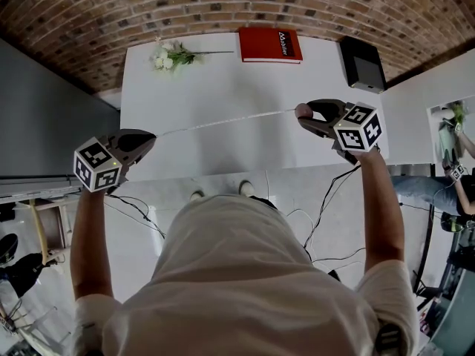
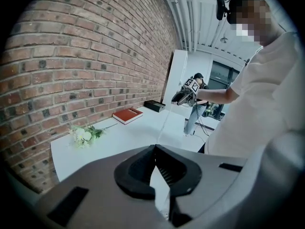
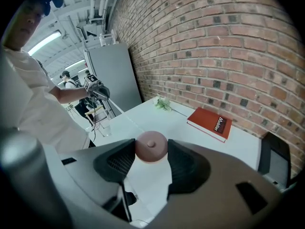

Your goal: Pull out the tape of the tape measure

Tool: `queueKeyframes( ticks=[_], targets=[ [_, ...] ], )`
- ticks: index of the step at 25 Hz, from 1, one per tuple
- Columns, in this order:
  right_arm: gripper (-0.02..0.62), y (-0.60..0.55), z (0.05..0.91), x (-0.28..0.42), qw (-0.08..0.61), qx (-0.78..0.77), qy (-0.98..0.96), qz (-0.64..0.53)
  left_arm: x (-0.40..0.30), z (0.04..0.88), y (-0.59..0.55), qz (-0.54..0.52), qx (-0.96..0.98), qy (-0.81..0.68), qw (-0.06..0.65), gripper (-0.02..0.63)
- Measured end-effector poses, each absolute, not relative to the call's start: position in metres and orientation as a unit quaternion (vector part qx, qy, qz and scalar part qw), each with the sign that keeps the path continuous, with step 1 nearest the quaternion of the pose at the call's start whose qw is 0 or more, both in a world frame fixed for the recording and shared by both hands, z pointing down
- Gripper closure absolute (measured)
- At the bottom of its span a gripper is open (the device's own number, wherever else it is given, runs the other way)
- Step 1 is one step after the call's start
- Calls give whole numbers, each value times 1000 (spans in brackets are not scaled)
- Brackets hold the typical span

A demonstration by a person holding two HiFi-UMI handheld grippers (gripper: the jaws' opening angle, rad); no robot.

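Right claw (image 3: 151, 151) pinches the pink tape measure (image 3: 151, 146) — left claw (image 2: 156, 151) pinches its tape (image 1: 223, 122), stretched between.

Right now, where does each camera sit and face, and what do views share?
Head view: on the head, steeply down at the table; torso, forearms, left gripper, right gripper show.
Left gripper view: along its shut jaws and the tape toward the right gripper; torso shows.
Right gripper view: past the held tape measure toward the left gripper; torso shows.
All share the red book.
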State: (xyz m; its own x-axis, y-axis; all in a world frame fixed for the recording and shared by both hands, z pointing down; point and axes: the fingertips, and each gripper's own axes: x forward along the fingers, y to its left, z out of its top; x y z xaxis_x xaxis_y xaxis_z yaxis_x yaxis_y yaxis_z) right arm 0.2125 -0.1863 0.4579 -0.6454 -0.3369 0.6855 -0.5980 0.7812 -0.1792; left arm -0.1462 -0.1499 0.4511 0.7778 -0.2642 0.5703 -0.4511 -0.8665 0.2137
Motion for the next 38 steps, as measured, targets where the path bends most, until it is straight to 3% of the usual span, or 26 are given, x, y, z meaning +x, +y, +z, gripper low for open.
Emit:
queueKeyframes(
  ticks=[38],
  targets=[
    [377, -185, 484, 238, 316, 294, -879, 204, -108, 466, -188, 285, 923, -213, 150, 609]
  ],
)
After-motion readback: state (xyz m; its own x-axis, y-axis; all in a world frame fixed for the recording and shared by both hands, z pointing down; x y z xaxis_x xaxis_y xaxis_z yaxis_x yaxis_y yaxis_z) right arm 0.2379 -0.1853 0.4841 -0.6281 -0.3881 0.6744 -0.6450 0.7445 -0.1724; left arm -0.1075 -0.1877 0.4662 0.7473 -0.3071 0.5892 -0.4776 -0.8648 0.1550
